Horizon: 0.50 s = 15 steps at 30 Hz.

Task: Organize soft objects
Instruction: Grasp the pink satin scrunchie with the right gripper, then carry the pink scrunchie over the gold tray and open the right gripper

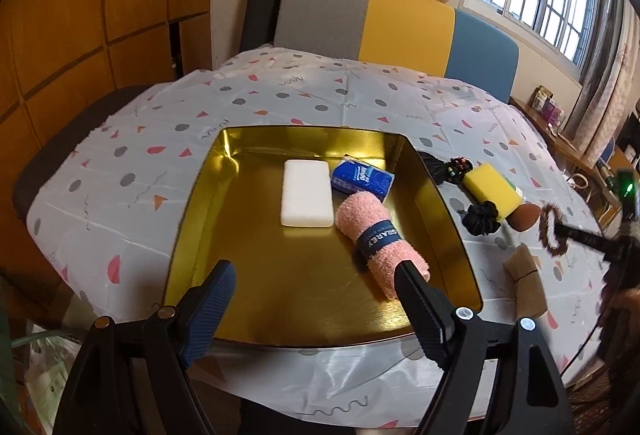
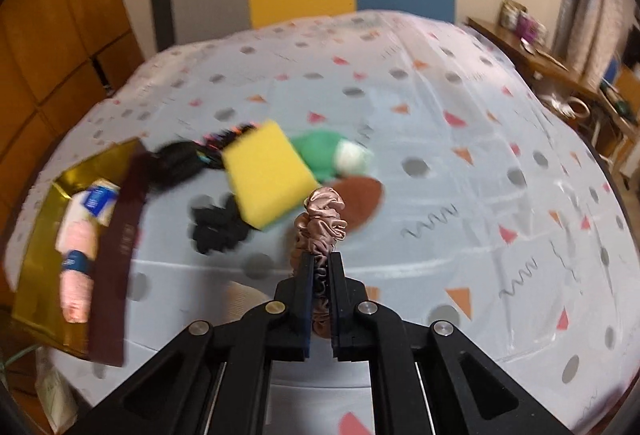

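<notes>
A gold tray [image 1: 192,219] lies on the patterned tablecloth and holds a white foam block [image 1: 306,199], a blue tissue pack [image 1: 362,179] and a rolled pink towel [image 1: 380,243]. My left gripper [image 1: 316,285] is open above the tray's near part, its right finger beside the towel's end. My right gripper [image 2: 320,267] is shut on a pink satin scrunchie [image 2: 322,221], held above the table right of the tray [image 2: 38,231]. It shows in the left wrist view at the far right, where the scrunchie [image 1: 552,231] hangs from its tips.
Right of the tray lie a yellow sponge [image 2: 266,173], a black scrunchie [image 2: 218,225], a brown egg-shaped puff [image 2: 360,201], a green and white soft item [image 2: 334,153], dark hair ties [image 2: 180,161] and a beige roll [image 1: 526,283]. A colour-block chair [image 1: 400,27] stands behind the table.
</notes>
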Each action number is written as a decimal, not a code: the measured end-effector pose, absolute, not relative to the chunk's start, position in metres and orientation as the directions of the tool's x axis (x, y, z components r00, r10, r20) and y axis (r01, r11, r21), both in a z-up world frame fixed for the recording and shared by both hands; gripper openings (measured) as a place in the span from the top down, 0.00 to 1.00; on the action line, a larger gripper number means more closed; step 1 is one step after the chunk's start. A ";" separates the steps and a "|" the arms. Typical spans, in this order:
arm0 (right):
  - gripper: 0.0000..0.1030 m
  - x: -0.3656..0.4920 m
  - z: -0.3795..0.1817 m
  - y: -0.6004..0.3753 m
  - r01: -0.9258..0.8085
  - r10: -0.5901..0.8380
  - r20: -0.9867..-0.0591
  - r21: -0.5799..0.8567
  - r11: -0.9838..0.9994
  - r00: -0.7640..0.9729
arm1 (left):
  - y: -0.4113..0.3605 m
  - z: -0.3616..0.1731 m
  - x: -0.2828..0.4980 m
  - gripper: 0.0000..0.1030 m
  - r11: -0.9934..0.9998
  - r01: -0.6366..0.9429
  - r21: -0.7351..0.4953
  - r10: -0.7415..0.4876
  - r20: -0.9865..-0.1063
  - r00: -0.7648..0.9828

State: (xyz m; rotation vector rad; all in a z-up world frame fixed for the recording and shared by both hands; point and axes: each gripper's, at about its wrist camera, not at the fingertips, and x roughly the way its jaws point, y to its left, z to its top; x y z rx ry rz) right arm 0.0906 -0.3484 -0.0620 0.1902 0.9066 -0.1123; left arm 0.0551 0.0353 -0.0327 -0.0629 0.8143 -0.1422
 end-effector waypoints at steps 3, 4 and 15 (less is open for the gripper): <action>0.94 0.089 -0.045 -0.326 0.116 0.027 -0.764 0.133 0.984 0.645 | 0.039 -0.032 0.053 0.20 0.990 0.095 -0.107 -0.142 -0.718 0.681; 0.94 0.088 -0.039 -0.316 0.086 0.056 -0.754 0.147 0.985 0.655 | 0.041 -0.032 0.052 0.20 0.990 0.090 -0.105 -0.139 -0.718 0.682; 0.94 0.115 -0.026 -0.192 -0.256 0.472 -0.681 0.400 0.880 0.559 | 0.057 -0.036 0.050 0.20 0.993 0.053 -0.108 -0.116 -0.725 0.679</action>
